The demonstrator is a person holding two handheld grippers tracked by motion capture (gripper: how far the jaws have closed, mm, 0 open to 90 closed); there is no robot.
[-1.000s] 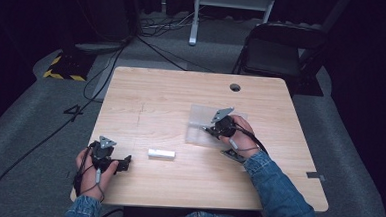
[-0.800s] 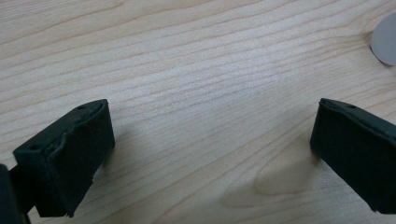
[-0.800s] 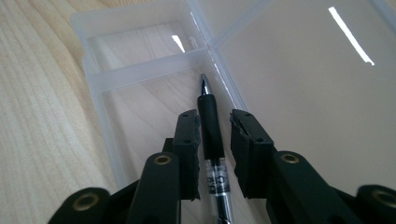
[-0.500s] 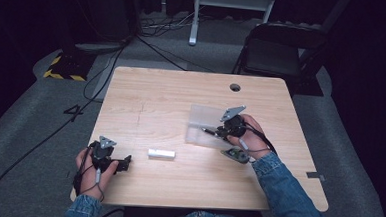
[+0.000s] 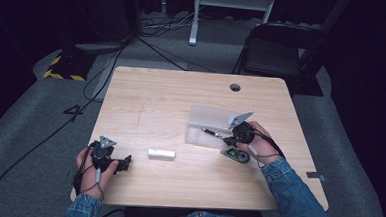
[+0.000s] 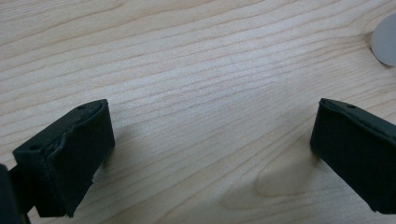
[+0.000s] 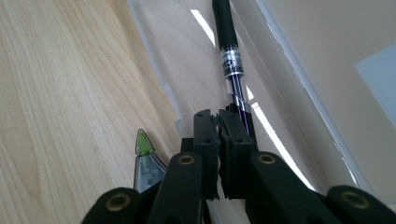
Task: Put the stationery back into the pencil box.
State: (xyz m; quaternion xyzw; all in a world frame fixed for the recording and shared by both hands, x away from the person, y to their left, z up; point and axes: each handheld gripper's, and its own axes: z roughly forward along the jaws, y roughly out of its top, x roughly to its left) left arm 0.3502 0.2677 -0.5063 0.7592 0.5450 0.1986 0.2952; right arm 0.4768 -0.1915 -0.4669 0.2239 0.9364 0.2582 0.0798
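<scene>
Clear plastic case [image 5: 207, 124] at centre-right lies open, seemingly to take the black pen [image 7: 229, 51] the right gripper [image 7: 223, 122] pinches.

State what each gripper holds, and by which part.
The right gripper is shut on the pen, pinching one end of its barrel over the clear case. The left gripper is open, holding nothing.
</scene>
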